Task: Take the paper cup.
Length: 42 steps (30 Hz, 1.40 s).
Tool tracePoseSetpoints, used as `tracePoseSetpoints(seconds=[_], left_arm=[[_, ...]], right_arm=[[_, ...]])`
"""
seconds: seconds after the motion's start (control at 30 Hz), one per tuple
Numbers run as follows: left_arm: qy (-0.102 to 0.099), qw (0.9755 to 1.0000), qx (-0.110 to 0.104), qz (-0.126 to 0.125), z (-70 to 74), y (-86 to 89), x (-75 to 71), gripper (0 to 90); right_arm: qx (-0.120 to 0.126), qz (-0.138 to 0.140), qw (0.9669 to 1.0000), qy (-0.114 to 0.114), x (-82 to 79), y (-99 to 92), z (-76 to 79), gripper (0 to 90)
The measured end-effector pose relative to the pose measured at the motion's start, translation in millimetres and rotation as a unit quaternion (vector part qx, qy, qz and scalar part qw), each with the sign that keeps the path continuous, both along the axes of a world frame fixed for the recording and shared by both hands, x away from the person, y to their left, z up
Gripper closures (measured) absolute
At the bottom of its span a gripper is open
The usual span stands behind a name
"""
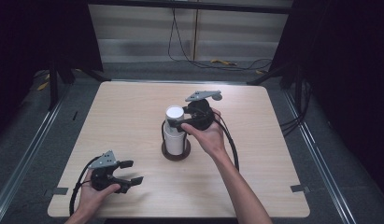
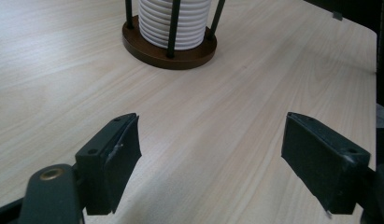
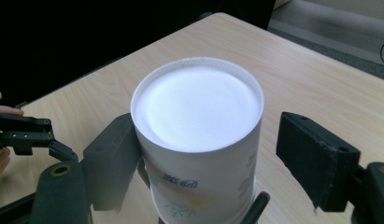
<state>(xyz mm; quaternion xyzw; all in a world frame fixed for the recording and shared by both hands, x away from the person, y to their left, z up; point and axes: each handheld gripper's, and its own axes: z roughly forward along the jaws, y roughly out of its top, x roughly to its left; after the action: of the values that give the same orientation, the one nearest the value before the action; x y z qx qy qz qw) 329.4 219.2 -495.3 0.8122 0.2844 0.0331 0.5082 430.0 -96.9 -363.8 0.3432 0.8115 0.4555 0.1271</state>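
The table (image 1: pixel 133 112) is a pale wood square, and near its middle stands a round brown holder (image 1: pixel 175 152) with thin dark posts. Inside the posts rises a stack of white cups (image 1: pixel 174 133), its long axis straight up from the table. The cups sit upside down, so the flat white bottom of the top cup (image 3: pixel 198 109) faces up and its mouth points down; green and blue print runs round its wall.

The right gripper (image 1: pixel 180 123) comes at the top of the stack from the side, level, held in the person's right hand (image 1: pixel 209 135). Its jaws stand either side of the top cup: one touches the cup's wall in the right gripper view, the other stands apart from it, so there is no grip.

The left gripper (image 1: pixel 130 172) lies low near the table's front left corner, well apart from the stack, pointing toward it. Its jaws are wide with nothing between them but bare table.
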Motion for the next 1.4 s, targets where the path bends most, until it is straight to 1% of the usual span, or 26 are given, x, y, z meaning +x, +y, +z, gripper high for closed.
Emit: tracePoseSetpoints(seconds=[0.07, 0.17, 0.27, 0.3, 0.33, 0.4, 0.47, 0.5, 0.57, 0.73, 0.8, 0.87, 0.93, 0.97, 1.0, 1.03, 1.07, 1.1, 1.17, 1.2, 1.27, 1.3, 1.33, 1.37, 1.4], left_arm=[[0.000, 1.0000, 0.000, -0.003, 0.1, -1.1, -1.4, 19.4], [0.000, 1.0000, 0.001, -0.004, 0.5, -1.1, -1.7, 19.4], [0.000, 1.0000, 0.004, -0.005, 0.0, -1.0, -1.0, 19.4], [0.002, 1.0000, 0.003, -0.003, -0.2, -1.2, -1.1, 19.4], [0.001, 1.0000, 0.004, -0.004, -0.4, -1.0, -0.7, 19.4], [0.004, 1.0000, 0.004, -0.006, -0.9, -2.0, -0.9, 19.4], [0.003, 0.9999, 0.006, -0.009, -0.8, -2.8, -1.7, 19.4], [0.002, 0.9999, 0.009, -0.011, -0.6, -3.0, -1.7, 19.4], [0.003, 0.9999, 0.009, -0.010, -0.9, -3.4, -1.6, 19.4], [0.004, 0.9999, 0.011, -0.010, -1.5, -3.1, -0.9, 19.4], [0.004, 0.9999, 0.009, -0.010, -1.3, -3.1, -1.4, 19.4], [0.004, 0.9999, 0.010, -0.009, -1.1, -2.9, -1.7, 19.4], [0.004, 0.9999, 0.009, -0.009, -1.2, -3.0, -1.6, 19.4], [0.004, 0.9999, 0.009, -0.009, -1.3, -3.0, -1.5, 19.4], [0.004, 0.9999, 0.009, -0.008, -1.3, -2.9, -1.4, 19.4], [0.003, 0.9999, 0.011, -0.008, -1.3, -2.6, -1.1, 19.4], [0.003, 0.9999, 0.011, -0.008, -1.5, -2.4, -0.7, 19.4], [0.004, 0.9999, 0.012, -0.007, -1.8, -2.2, -0.4, 19.4], [0.007, 0.9999, 0.013, -0.005, -3.0, -1.8, 0.8, 19.4], [0.010, 0.9999, 0.010, -0.003, -3.5, -2.0, 0.9, 19.4], [0.010, 0.9999, 0.010, -0.003, -4.0, -1.5, 1.4, 19.4], [0.009, 0.9999, 0.011, -0.003, -3.9, -1.3, 1.3, 19.4], [0.014, 0.9999, 0.005, -0.003, -3.9, -1.0, 1.5, 19.4], [0.014, 0.9999, 0.005, -0.003, -3.9, -1.0, 1.5, 19.4], [0.022, 0.9997, -0.004, -0.005, -4.2, -0.6, 2.0, 19.4]], right_arm=[[-0.004, 0.005, 1.0000, 0.001, 0.1, 3.5, -3.1, 22.7], [0.002, 0.006, 1.0000, -0.001, -0.5, 3.9, -1.7, 24.1], [0.001, 0.007, 1.0000, -0.004, -0.6, 3.8, -0.1, 25.4], [0.007, 0.007, 0.9999, -0.008, -1.6, 3.1, 1.7, 27.4], [0.007, 0.007, 0.9999, -0.008, -1.6, 3.1, 1.7, 27.4], [0.017, 0.012, 0.9998, 0.001, -1.6, 2.8, 1.2, 27.8], [0.013, 0.008, 0.9999, -0.003, -1.8, 3.1, 0.8, 30.2], [0.015, 0.008, 0.9998, -0.003, -1.5, 3.6, 0.7, 30.0], [0.005, 0.008, 0.9999, -0.006, -1.3, 5.7, 1.1, 31.8], [0.011, 0.003, 0.9999, -0.009, -1.5, 4.8, 1.9, 32.3], [0.012, 0.003, 0.9998, -0.016, -2.2, 5.1, 2.9, 32.5], [0.015, 0.002, 0.9997, -0.018, -2.6, 5.1, 4.0, 32.6], [0.015, 0.001, 0.9997, -0.018, -2.6, 5.0, 4.1, 32.6], [0.021, 0.000, 0.9996, -0.018, -2.2, 4.3, 4.7, 32.7], [0.021, 0.000, 0.9996, -0.018, -2.2, 4.3, 4.7, 32.7], [0.027, -0.009, 0.9996, -0.008, -1.9, 4.0, 5.7, 32.8], [0.027, -0.009, 0.9996, -0.008, -1.9, 4.0, 5.7, 32.8], [0.022, -0.009, 0.9997, -0.011, -2.3, 4.6, 6.7, 33.0], [0.024, -0.010, 0.9996, -0.011, -2.4, 4.9, 7.6, 33.2], [0.025, -0.011, 0.9996, -0.010, -1.6, 5.0, 8.5, 33.5], [0.027, -0.012, 0.9995, -0.012, -1.7, 5.1, 9.3, 33.6], [0.027, -0.009, 0.9994, -0.018, -2.1, 5.6, 12.4, 33.7], [0.032, -0.010, 0.9992, -0.020, -2.6, 5.4, 14.5, 33.8], [0.032, -0.010, 0.9992, -0.020, -2.6, 5.4, 14.5, 33.8], [0.034, -0.009, 0.9991, -0.022, -2.7, 5.1, 16.6, 33.9]])
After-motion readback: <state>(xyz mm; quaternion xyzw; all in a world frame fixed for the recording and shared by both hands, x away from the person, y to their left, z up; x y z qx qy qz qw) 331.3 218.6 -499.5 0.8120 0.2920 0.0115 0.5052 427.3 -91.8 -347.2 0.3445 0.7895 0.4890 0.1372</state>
